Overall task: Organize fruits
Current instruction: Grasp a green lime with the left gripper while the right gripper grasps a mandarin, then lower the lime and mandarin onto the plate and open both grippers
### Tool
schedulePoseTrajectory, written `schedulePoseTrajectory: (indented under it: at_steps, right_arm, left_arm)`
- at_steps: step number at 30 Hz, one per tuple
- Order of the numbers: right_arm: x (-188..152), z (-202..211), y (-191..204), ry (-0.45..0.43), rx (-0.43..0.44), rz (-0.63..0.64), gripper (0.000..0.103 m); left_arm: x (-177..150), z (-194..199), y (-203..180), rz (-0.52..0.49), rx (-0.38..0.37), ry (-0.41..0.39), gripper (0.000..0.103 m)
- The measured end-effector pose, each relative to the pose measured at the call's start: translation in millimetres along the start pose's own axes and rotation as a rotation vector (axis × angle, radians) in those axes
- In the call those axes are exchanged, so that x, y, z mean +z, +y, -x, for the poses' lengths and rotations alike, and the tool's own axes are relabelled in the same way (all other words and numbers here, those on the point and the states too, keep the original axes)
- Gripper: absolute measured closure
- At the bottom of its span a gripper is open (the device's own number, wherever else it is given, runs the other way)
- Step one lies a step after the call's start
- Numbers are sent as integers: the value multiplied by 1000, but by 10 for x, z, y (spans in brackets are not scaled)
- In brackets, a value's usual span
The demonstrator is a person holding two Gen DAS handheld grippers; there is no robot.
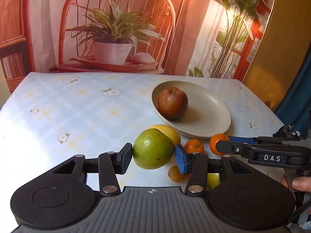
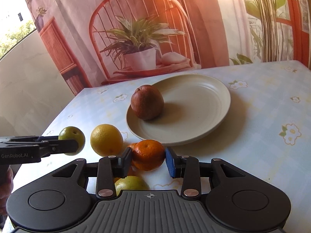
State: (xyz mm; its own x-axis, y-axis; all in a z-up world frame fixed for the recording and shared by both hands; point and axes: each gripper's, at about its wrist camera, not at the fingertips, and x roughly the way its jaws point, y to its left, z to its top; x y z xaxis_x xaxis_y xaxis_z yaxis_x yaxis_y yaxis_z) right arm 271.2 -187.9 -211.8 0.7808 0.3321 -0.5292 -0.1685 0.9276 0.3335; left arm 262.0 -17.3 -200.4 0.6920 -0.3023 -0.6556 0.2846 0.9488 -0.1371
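My left gripper (image 1: 153, 155) is shut on a large green fruit (image 1: 152, 151), with a pad pressing on each side. In the right wrist view that left gripper (image 2: 77, 141) comes in from the left with the green fruit (image 2: 72, 140) at its tips. My right gripper (image 2: 148, 157) is shut on a mandarin (image 2: 148, 154); the left wrist view shows the same right gripper (image 1: 221, 142) and mandarin (image 1: 217, 142) just in front of the plate's near rim. A cream plate (image 1: 210, 116) (image 2: 194, 136) holds one red-brown apple (image 1: 172, 103) (image 2: 147, 102).
On the flowered tablecloth (image 1: 77, 106) near the grippers lie a yellow citrus fruit (image 2: 106, 139), a second mandarin (image 1: 194, 146), a small tan fruit (image 1: 176, 173) and a yellow-green fruit (image 2: 132, 182). A printed backdrop hangs behind the table. A person's fingers (image 1: 300, 182) show at the right.
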Motion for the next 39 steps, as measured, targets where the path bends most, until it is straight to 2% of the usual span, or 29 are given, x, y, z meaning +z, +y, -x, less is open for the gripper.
schedulePoseTrajectory:
  at_steps: [7, 14, 19, 23, 30, 36, 39]
  right_arm:
    - [178, 45, -170, -31, -17, 22, 69]
    - [380, 4, -476, -30, -50, 52, 69]
    - [447, -89, -597, -13, -70, 74, 69]
    - [443, -145, -586, -7, -56, 91, 69]
    - [396, -234, -561, 8, -45, 101, 69]
    - [367, -263, -541, 18, -37, 101, 69]
    - [349, -285, -509, 26, -34, 110, 69]
  left_arm:
    - [345, -139, -216, -89, -49, -16, 53]
    - [461, -621, -533, -213, -69, 72, 53]
    - [473, -932, -610, -251, -55, 134, 53]
    - [512, -1039, -607, -267, -41, 148, 53]
    - [579, -1179, -604, -321, 16, 155, 53]
    - [633, -1309, -518, -307, 68, 157, 53]
    - [665, -1324, -485, -298, 72, 153, 53]
